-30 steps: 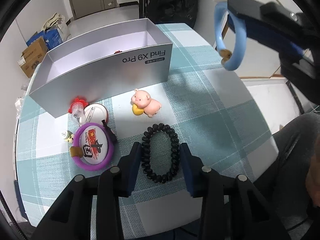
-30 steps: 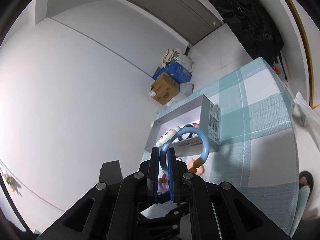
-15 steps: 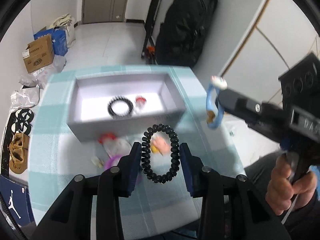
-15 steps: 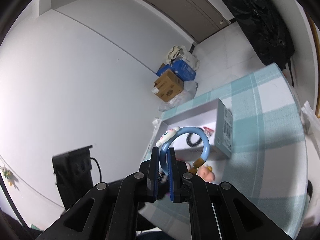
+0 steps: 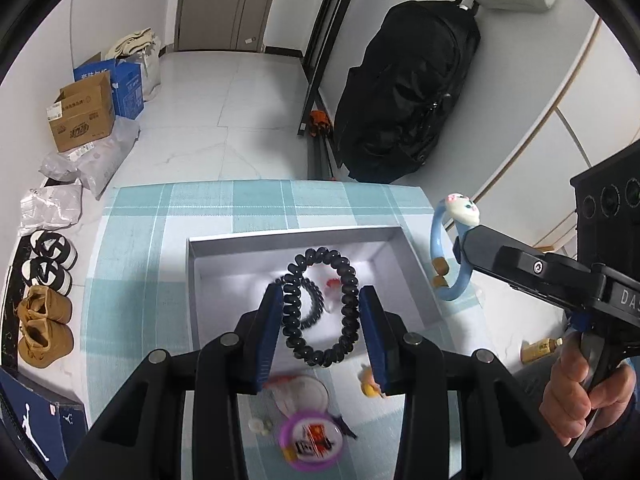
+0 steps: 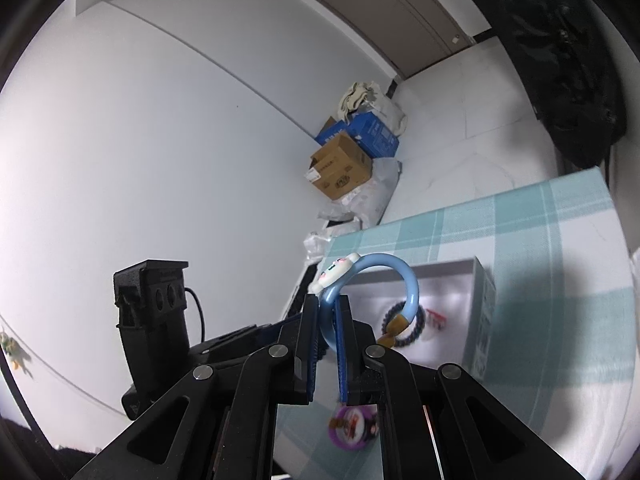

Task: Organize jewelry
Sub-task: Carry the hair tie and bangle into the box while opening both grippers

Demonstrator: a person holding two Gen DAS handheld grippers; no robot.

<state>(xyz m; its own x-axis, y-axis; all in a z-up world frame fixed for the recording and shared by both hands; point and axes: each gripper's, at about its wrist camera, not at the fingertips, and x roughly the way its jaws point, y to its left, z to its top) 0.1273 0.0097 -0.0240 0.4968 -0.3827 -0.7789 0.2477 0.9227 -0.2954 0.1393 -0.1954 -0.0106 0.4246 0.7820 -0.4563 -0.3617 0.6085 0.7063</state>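
My left gripper (image 5: 320, 328) grasps the black coil (image 5: 320, 310) upright over the box (image 5: 416, 280) at the table's (image 5: 132, 280) far edge, long axis away from me, while my right gripper (image 6: 328, 320) clamps the blue bangle (image 6: 408, 284), opening down.

Left wrist view: camera sits behind the left gripper (image 5: 320, 322), above the open grey cardboard box (image 5: 416, 280), tilted steeply down; box close below, doorway and floor beyond it. Right wrist view: camera sits behind the right gripper (image 6: 327, 340), pointing only slightly downward, facing across the grey box (image 6: 480, 312) toward a white wall. Shared: the box, the teal-and-white checked tablecloth (image 5: 132, 264) (image 6: 560, 216) around it, the brown carton (image 5: 80, 116) (image 6: 340, 166) beyond it.
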